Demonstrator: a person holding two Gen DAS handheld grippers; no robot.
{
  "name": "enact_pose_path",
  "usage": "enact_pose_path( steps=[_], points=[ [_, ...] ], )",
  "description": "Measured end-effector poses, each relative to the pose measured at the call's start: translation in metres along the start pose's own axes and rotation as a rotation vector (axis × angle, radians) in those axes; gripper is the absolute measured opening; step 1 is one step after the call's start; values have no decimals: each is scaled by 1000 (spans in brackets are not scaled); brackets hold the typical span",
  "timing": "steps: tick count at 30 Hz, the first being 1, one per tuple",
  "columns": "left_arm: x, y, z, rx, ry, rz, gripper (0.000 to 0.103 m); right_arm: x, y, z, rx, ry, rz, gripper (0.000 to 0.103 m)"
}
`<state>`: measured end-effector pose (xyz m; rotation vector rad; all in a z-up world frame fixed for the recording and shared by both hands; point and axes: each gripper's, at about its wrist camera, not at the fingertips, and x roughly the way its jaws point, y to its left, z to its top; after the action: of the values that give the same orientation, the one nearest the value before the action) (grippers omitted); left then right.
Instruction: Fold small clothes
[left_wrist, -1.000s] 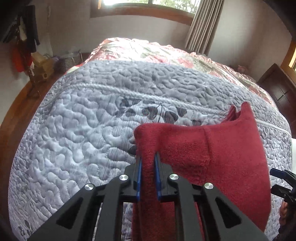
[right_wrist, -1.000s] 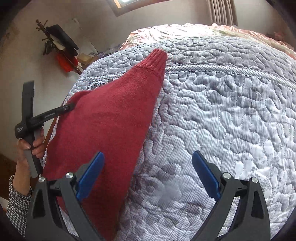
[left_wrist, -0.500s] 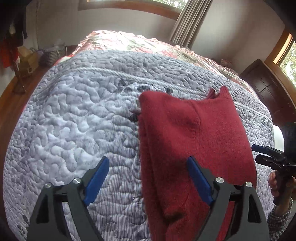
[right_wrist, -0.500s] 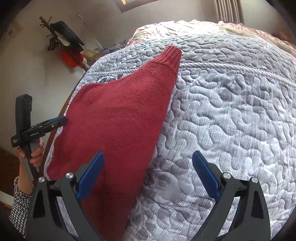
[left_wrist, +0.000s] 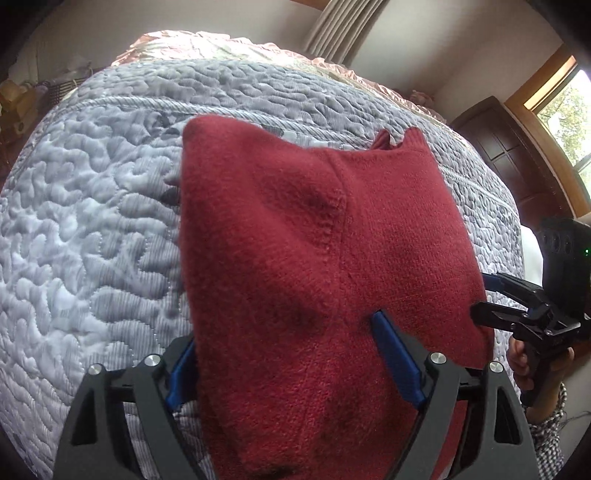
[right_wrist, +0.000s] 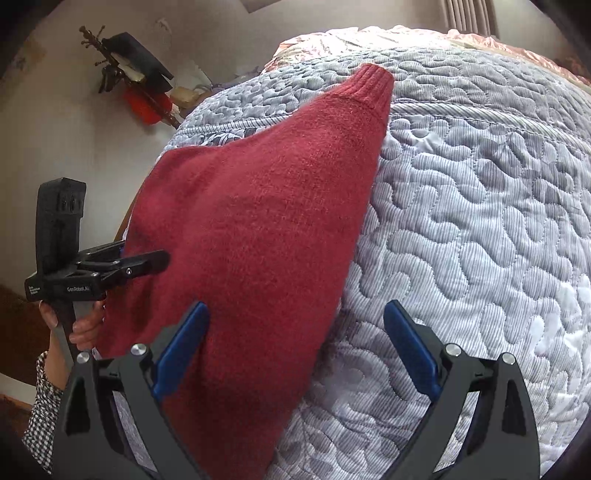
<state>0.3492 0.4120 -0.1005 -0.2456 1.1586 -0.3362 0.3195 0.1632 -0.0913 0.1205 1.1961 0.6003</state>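
Grey quilted bedspread (left_wrist: 92, 229) is covering the bed. Left gripper (left_wrist: 295, 365) is hovering with jaws spread wide, straddling the folded red sweater (left_wrist: 314, 258) lying directly ahead. Right gripper (right_wrist: 295, 350) is sitting agape, sweater under its left finger.

A bed covered by a pale grey quilted bedspread with a meandering stitch pattern (left_wrist: 92, 229) is seen filling most of both views. A pink floral satin cover (left_wrist: 207, 40) is laid at the far end, toward 12 o'clock. Plain off-white walls (right_wrist: 74, 122) are seen around the room. Beige pleated curtains (left_wrist: 343, 26) are hung at 12 o'clock, and a dark wooden panelled cabinet (left_wrist: 509, 155) is placed at 2 o'clock beside a wood-framed window (left_wrist: 565, 107), through which daylight is admitted. A wooden coat stand hung with black and red items (right_wrist: 133, 81) is seen at 10 o'clock in the right wrist view.
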Motion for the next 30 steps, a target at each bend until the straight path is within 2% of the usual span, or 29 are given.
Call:
enact_pose_path(
  steps=[5,9,10,11,13,16,17,18,21,25,30],
  points=[
    [7,11,4,-1,39,-62,89,13,8,1,2,24,42,95],
    [8,14,2,2,26,-76,92,21,11,0,11,43,61,94],
    [9,14,1,-16,15,-76,92,22,12,0,13,46,67,88],
    [8,15,-1,-27,-2,-85,93,24,12,1,20,54,87,76],
    [10,14,-2,-37,-28,-80,93,26,13,1,34,55,94,73],
    [12,9,0,-20,-11,-71,80,23,17,1,16,43,84,63],
    [10,9,1,-28,-12,-76,71,21,16,0,17,35,88,57],
    [9,9,1,-37,-12,-90,62,18,16,-1,17,25,95,54],
    [2,13,0,-58,-15,-149,46,10,14,-4,36,5,120,45],
    [-5,18,-5,-114,-45,-220,41,-2,18,-8,29,-21,154,38],
    [-23,1,-14,-116,-82,-300,39,-30,18,-18,9,-44,175,37]
  ],
)
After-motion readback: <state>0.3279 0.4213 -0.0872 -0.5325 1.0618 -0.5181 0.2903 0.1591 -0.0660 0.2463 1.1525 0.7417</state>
